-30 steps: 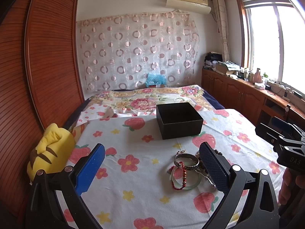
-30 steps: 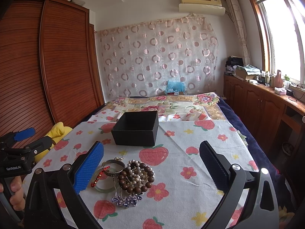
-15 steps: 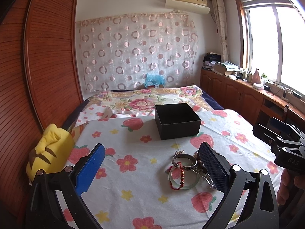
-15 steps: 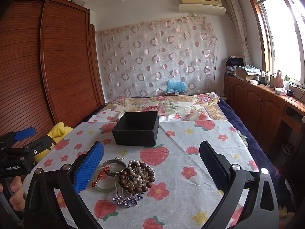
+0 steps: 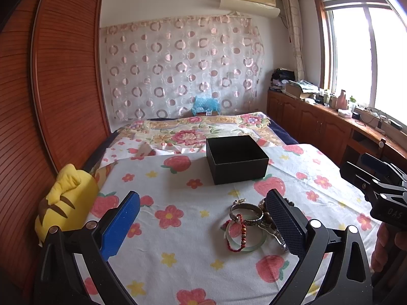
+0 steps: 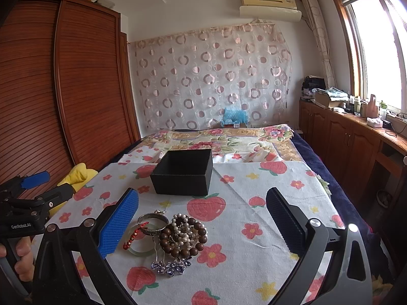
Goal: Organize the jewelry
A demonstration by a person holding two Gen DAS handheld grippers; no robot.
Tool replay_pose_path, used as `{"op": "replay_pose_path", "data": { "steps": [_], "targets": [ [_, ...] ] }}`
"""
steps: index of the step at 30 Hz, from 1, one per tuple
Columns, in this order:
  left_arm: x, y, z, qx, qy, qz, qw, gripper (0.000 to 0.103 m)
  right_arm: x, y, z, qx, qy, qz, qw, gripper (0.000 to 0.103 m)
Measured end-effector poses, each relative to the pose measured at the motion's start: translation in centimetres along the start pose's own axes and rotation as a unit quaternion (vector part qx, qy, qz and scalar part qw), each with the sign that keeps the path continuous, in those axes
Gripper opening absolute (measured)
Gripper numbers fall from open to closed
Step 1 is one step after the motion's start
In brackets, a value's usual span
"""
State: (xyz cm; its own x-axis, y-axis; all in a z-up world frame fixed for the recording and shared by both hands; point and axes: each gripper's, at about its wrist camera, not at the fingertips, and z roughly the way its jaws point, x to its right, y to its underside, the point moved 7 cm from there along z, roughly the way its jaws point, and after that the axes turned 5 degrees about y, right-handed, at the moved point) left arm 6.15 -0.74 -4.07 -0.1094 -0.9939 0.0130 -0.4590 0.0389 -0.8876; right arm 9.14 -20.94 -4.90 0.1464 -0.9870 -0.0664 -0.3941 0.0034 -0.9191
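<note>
Bedroom, daylight from a window on the right, wooden wardrobe on the left, patterned curtain behind; in front, a strawberry-and-flower cloth (image 6: 254, 203) spread flat as the work surface. On it, an open black box (image 6: 183, 171), apparently empty as far as the near wall allows, and nearer the cameras a tangled heap of jewelry: silver bangle (image 5: 246, 209), pale green bangle (image 5: 245, 239), red beaded cord (image 5: 237, 231), brown bead bracelet (image 6: 183, 236) with a pearl strand (image 6: 182, 225) piled inside it, purple crystal piece (image 6: 171, 267) at the near edge. Left gripper (image 5: 203, 226) spread wide, holding nothing, hovering over the cloth with its right pad just in front of the heap. Right gripper (image 6: 202, 225) likewise wide apart and empty, the heap lying just inside its left finger. Nothing in the box yet, so sorting seemingly at its start. Likely trouble: pieces overlapping and interlocked, so closing on one bangle may well drag the cord or the pearls along and scatter them. Round beads probably prone to rolling off the pads; thin bangles flat on soft cloth hard to get under, with a risk of pinching fabric and tugging the cloth, shifting box and heap together. Two grippers converging on one small pile also open to collision. Yellow plush toy (image 5: 64, 203) off to the left, clear of the work.
</note>
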Motion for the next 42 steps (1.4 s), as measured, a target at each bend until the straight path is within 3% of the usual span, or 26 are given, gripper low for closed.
{"op": "replay_pose_path", "data": {
  "steps": [15, 25, 36, 42],
  "targets": [
    [-0.1, 2.3, 3.0, -0.051, 0.023, 0.000, 0.9985, 0.096, 0.0, 1.9, 1.6, -0.023, -0.005, -0.010, 1.000, 0.101],
    [1.2, 5.4, 6.8, -0.113, 0.064, 0.011, 0.9915, 0.095, 0.0, 4.4, 3.3, -0.055, -0.016, -0.021, 0.998, 0.101],
    [2.9, 8.5, 9.4, -0.178, 0.121, 0.015, 0.9765, 0.056, -0.3, 5.9, 4.2, -0.074, -0.021, -0.023, 0.997, 0.101],
    [2.7, 9.3, 9.7, -0.194, 0.143, -0.004, 0.9706, 0.022, -0.5, 6.2, 4.4, -0.078, -0.025, -0.025, 0.996, 0.101]
  ]
}}
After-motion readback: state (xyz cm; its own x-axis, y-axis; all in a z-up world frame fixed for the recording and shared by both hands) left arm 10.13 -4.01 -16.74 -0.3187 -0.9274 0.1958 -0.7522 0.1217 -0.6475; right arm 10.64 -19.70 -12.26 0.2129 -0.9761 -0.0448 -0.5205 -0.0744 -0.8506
